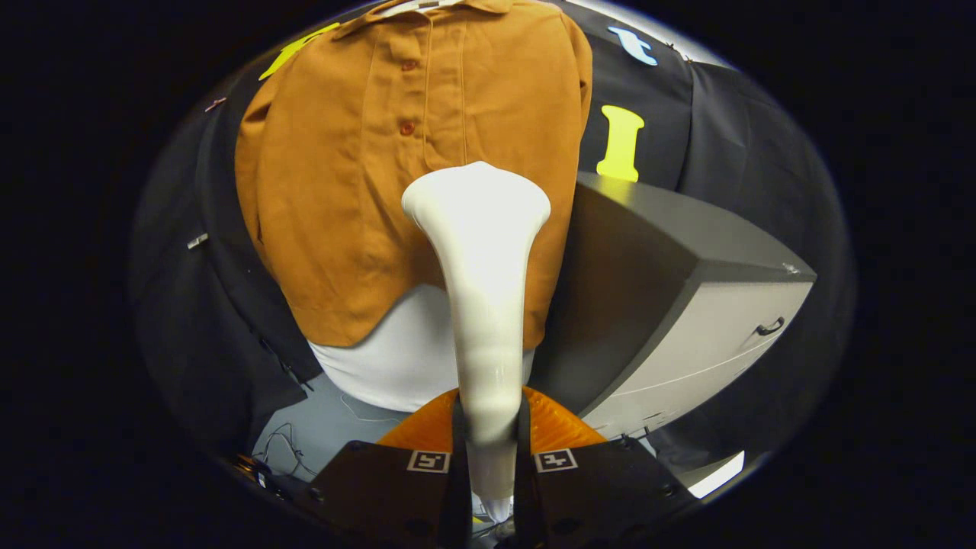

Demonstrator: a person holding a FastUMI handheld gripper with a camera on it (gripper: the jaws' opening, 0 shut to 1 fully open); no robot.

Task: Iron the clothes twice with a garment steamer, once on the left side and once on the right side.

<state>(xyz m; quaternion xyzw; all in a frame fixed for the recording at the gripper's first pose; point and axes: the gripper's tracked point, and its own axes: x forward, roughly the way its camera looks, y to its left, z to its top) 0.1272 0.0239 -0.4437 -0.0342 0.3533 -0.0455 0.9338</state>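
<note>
Tool: the gripper [488, 450] is clenching the slim neck of a white plastic garment steamer [482, 305], both fingers pressing on it from either side.
Steamer head: the flared white head is pointing away from the fingers and is lying over the lower front of the shirt, just right of the button line; whether it is touching the cloth I cannot tell.
Garment: an orange-brown button-front shirt [343, 191] is hanging upright against the black cloth wall, over a white form [389, 366] that is showing below its hem.
Surroundings: a grey cabinet with a pale drawer front [686, 305] is standing just beside the shirt, its corner close to the steamer's path.
Step in hand: judging by the head's place, a pass on one side of the front is under way.
Doing it well: the head should be travelling in one straight vertical stroke, flat to the fabric, keeping off the buttons and clear of the cabinet corner.
Remaining: I cannot tell which pass this is.
</note>
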